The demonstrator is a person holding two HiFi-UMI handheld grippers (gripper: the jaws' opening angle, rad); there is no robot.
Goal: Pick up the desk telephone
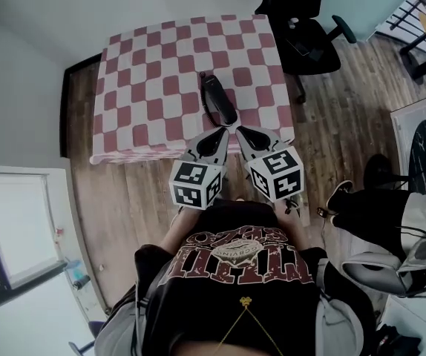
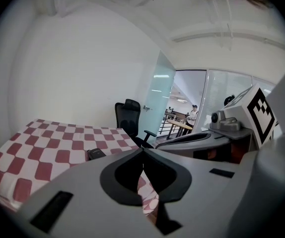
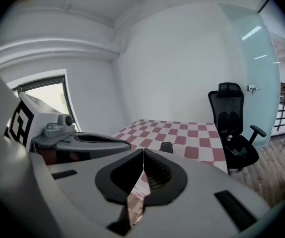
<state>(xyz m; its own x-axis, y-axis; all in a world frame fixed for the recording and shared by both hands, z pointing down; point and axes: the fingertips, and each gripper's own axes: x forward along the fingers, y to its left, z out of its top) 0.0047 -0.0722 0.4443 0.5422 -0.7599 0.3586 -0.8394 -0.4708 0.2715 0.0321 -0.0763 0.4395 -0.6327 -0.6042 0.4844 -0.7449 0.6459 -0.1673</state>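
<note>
1. The phone (image 1: 218, 99), slim and black, lay centre frame near the front edge of the checked table (image 1: 146, 87).
2. Wood floor (image 1: 324, 147) lay open around it; a chair (image 1: 302, 21) stood upper right.
3. The left gripper (image 1: 225, 130) and right gripper (image 1: 237, 130) hovered just below the phone, jaws pressed together, holding nothing.

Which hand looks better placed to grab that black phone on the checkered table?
Probably the right gripper. Both are shut near the edge of the table, but the telephone sits almost straight ahead of its jaws, and off to one side of the left gripper.
</note>
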